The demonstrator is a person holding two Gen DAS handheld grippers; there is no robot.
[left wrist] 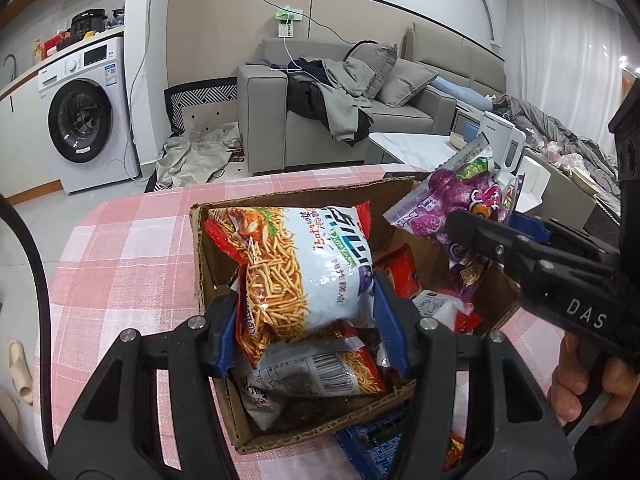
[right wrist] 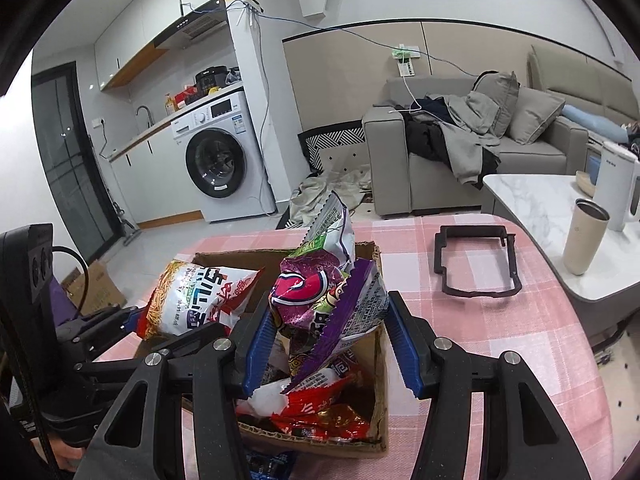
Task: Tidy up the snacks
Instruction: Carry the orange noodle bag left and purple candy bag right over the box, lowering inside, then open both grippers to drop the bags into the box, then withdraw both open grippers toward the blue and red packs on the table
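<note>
Left gripper [left wrist: 306, 316] pinches a white noodle-snack bag [left wrist: 300, 264] between its blue pads, above the cardboard box [left wrist: 202, 256] just ahead. To its right, the right gripper [right wrist: 334, 344] clamps a bunch of purple packets [right wrist: 320, 292] over the same box. Red and white packets [right wrist: 316, 412] already lie inside, so the sorting looks well along, with both loads not yet released. "DAS" is printed on the right gripper's body; the bags' lettering is not legible.
</note>
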